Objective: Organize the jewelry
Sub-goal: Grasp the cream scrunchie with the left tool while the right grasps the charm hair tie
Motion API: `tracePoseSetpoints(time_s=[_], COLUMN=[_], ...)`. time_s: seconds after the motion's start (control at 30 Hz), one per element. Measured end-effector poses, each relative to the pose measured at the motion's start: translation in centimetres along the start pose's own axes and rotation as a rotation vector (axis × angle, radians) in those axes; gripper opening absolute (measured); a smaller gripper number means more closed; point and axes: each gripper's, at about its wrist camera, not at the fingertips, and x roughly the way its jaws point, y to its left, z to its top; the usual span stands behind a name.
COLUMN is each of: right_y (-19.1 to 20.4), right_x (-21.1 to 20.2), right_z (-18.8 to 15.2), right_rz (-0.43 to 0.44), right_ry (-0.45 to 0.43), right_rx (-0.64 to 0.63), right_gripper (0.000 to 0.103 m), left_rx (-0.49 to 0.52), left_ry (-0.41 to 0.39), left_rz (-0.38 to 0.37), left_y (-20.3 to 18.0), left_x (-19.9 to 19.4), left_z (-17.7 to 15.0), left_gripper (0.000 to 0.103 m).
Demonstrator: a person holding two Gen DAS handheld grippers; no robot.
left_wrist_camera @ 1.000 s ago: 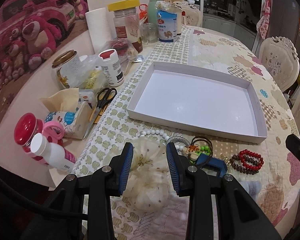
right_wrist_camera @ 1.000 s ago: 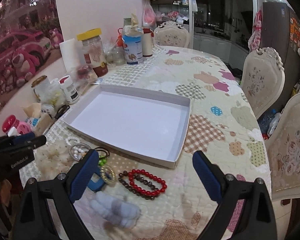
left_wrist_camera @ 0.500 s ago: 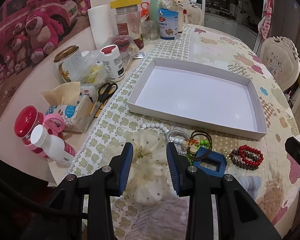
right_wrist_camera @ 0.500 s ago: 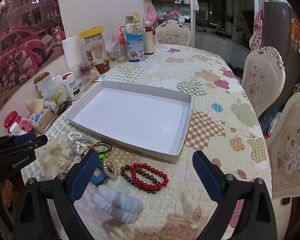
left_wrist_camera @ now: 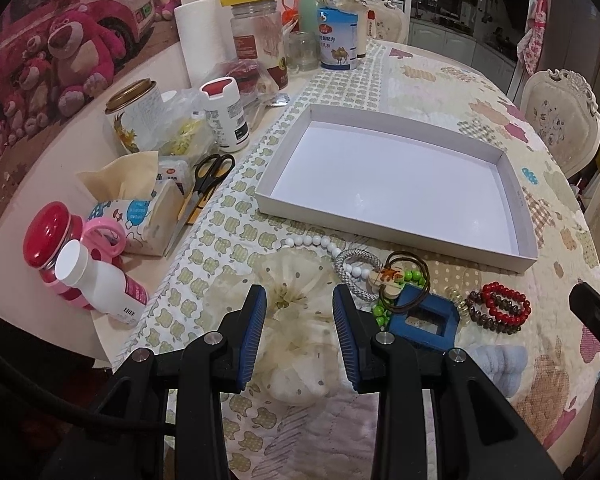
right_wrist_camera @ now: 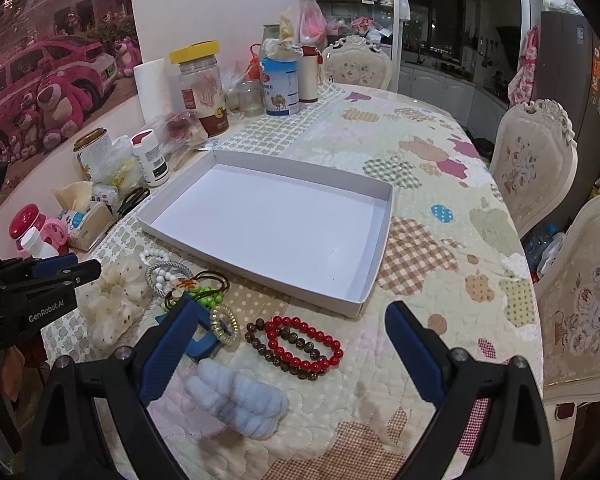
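Nothing is sorted yet: the white tray (right_wrist_camera: 372,248) lies bare on the surface, and all the jewelry sits in a heap just in front of it. The left gripper (left_wrist_camera: 299,304) hangs half-spread over the cream scrunchie (left_wrist_camera: 296,280), pinching nothing. The right gripper (right_wrist_camera: 292,320) is spread wide above the red bracelet (right_wrist_camera: 306,340), also empty. Every piece is left to move.
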Motion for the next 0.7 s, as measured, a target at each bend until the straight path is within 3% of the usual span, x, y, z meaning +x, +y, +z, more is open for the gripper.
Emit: tracePoseSetpoints(time_s=[0.33,0.57,0.7], right_y=[-0.5,-0.1,0.6], right_x=[0.6,2.3,3.3], right_z=[-0.6,-0.8,-0.5], right_rz=[0.059,0.127,0.154], right_ry=[0.033,0.080,0.099], right_rx=[0.004,0.020,0.006], right_gripper=[0.097,0.086,0.086], left_rx=[-0.077,-0.146,-0.160], left_ry=[0.062,0.136,0.159], left_rz=[-0.069,-0.157,-0.201], left_y=[4.1,6.5,6.5], left_x=[0.8,2.2,3.1], left_z=[-0.7,-1.2,-1.5], left_gripper=[0.029,0.029,0.039])
